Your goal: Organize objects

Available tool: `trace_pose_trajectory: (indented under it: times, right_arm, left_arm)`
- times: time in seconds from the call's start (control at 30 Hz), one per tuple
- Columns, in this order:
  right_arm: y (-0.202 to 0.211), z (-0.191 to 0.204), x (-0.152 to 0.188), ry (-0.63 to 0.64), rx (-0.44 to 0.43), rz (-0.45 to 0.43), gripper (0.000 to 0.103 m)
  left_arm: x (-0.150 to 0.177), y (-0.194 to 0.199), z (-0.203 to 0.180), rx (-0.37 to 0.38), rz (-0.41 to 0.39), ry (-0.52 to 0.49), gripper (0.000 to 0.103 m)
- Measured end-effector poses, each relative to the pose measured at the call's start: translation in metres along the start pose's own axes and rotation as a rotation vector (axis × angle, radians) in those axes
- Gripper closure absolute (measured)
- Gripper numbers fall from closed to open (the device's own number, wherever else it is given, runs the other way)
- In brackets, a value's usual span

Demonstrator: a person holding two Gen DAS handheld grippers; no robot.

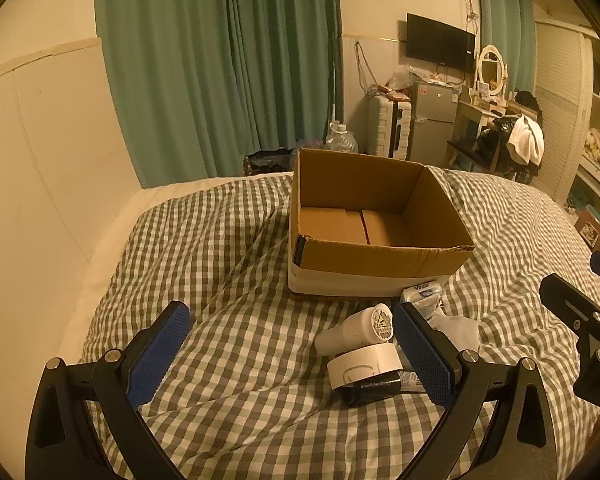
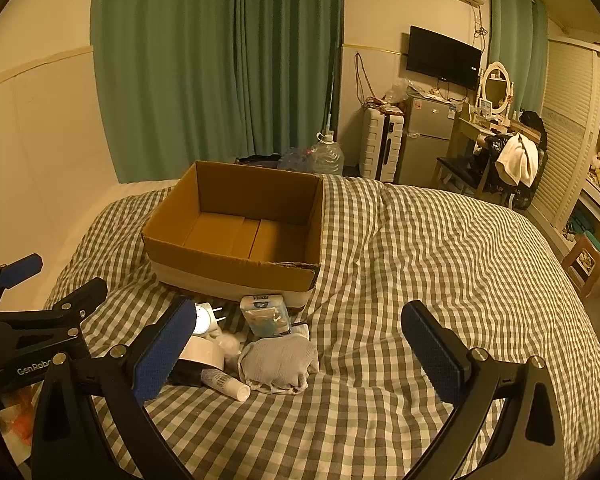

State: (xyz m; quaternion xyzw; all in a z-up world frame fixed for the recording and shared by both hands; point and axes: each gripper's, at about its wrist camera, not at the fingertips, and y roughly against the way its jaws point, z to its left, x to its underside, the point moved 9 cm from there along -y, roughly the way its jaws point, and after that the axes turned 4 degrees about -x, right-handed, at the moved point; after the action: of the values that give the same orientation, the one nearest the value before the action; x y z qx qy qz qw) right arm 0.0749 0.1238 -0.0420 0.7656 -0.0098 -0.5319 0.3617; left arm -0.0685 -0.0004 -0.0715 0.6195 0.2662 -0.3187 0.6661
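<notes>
- Both claws, left claw and right claw, hang released low in frame, holding nothing, ready to choose.
- Clutter — tape roll, grey sock, tissue pack — sits mid-frame on the bed.
- Cardboard box lies beyond, apparently empty, likely the destination.

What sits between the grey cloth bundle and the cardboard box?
In the right wrist view, a Vinda tissue pack lies between the grey cloth bundle and the cardboard box, close against the box's front wall.

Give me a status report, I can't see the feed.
Left gripper and right gripper open, holding nothing. Cardboard box empty on the bed. Tape roll, tissue pack, sock piled before it. Path clear.
</notes>
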Motion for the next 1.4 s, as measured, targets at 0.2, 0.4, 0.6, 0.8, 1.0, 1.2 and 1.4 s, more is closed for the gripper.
trace_pose_trajectory:
  times: [0.2,0.4,0.6,0.8,1.0,1.2,1.4]
  right_arm:
    - [0.004,0.003,-0.004,0.014,0.002,-0.011,0.0]
    - [0.003,0.001,-0.005,0.018,0.011,-0.009,0.0]
    - [-0.001,0.002,-0.002,0.026,0.009,0.005,0.0]
    - [-0.022,-0.005,0.013,0.021,0.01,0.064,0.0]
    - [-0.048,-0.015,0.031,0.004,0.008,0.135,0.0]
    - [-0.073,-0.02,0.05,-0.017,-0.001,0.204,0.001]
    - [-0.101,-0.015,0.074,-0.034,-0.031,0.298,0.003]
  left_arm:
    - [0.0,0.001,0.001,0.021,0.011,0.013,0.0]
    - [0.001,-0.001,0.0,0.021,0.019,0.004,0.0]
    - [0.006,-0.009,-0.007,0.051,0.03,-0.04,0.0]
    - [0.016,-0.024,-0.014,0.066,0.071,-0.055,0.0]
    - [0.032,-0.048,-0.023,0.089,0.138,-0.075,0.0]
    - [0.053,-0.069,-0.041,0.116,0.204,-0.122,0.0]
    - [0.069,-0.091,-0.054,0.141,0.253,-0.16,0.0]
